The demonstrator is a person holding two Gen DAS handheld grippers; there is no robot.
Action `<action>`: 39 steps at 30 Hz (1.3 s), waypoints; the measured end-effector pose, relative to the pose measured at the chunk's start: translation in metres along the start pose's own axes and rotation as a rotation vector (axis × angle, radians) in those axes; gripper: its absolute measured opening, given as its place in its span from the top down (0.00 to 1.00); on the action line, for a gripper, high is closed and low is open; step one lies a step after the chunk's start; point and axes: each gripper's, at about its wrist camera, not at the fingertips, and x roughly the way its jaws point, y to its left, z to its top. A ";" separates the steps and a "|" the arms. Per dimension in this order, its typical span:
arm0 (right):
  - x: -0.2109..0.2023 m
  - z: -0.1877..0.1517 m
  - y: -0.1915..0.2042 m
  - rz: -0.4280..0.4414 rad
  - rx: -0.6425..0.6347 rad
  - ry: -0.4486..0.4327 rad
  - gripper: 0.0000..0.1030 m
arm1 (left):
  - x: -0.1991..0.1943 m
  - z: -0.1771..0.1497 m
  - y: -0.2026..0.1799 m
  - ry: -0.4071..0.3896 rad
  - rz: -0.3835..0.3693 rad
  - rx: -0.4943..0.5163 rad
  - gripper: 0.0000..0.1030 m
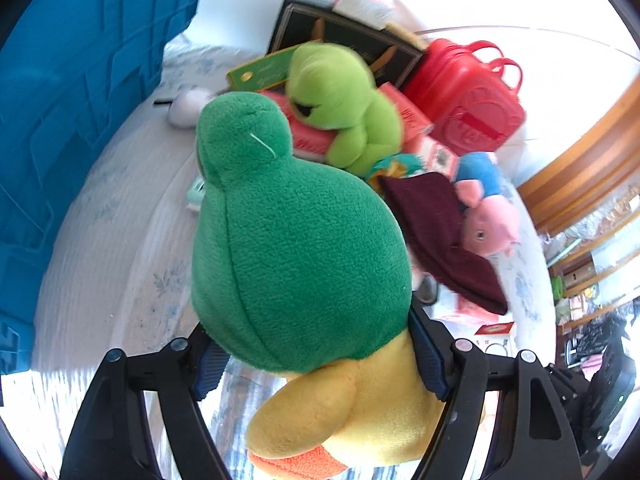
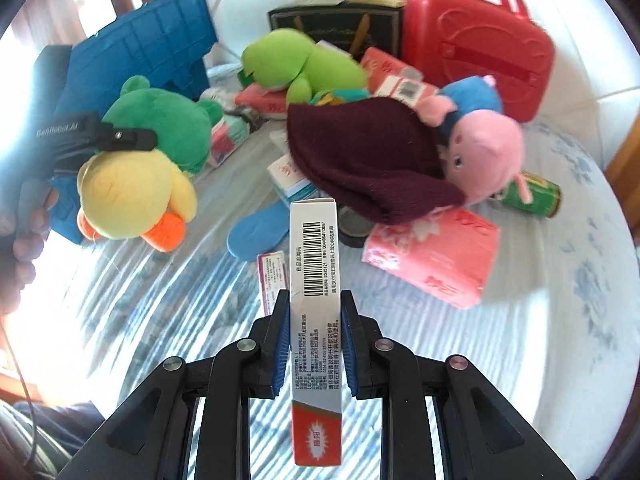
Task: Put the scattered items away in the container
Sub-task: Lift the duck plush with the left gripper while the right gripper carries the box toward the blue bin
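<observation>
My left gripper (image 1: pixel 316 356) is shut on a green and yellow plush duck (image 1: pixel 296 240) and holds it above the bed; the duck also shows in the right wrist view (image 2: pixel 148 160) with the left gripper (image 2: pixel 120 138) around it. My right gripper (image 2: pixel 314 344) is shut on a long white medicine box (image 2: pixel 316 312) with a barcode, held upright above the striped sheet. The blue crate (image 2: pixel 160 44) stands at the back left and fills the left side of the left wrist view (image 1: pixel 76 112).
A pile lies on the bed: a light green plush (image 2: pixel 296 64), a pink pig plush (image 2: pixel 484 156), a maroon knit hat (image 2: pixel 368 160), a red plastic case (image 2: pixel 476 44), a dark book (image 2: pixel 336 28), pink packs (image 2: pixel 432 256), a green can (image 2: pixel 532 196), a blue insole (image 2: pixel 260 232).
</observation>
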 end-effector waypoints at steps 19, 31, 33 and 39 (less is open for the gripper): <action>-0.147 0.010 0.013 -0.116 0.193 -0.197 0.79 | -0.120 0.012 -0.066 -0.155 -0.091 0.195 0.33; -0.213 0.016 0.027 -0.193 0.269 -0.303 0.79 | -0.196 0.015 -0.066 -0.266 -0.109 0.242 0.33; -0.222 0.020 0.031 -0.204 0.271 -0.322 0.79 | -0.207 0.018 -0.063 -0.281 -0.114 0.251 0.33; -0.244 0.032 0.047 -0.226 0.280 -0.364 0.79 | -0.239 0.027 -0.055 -0.333 -0.136 0.269 0.33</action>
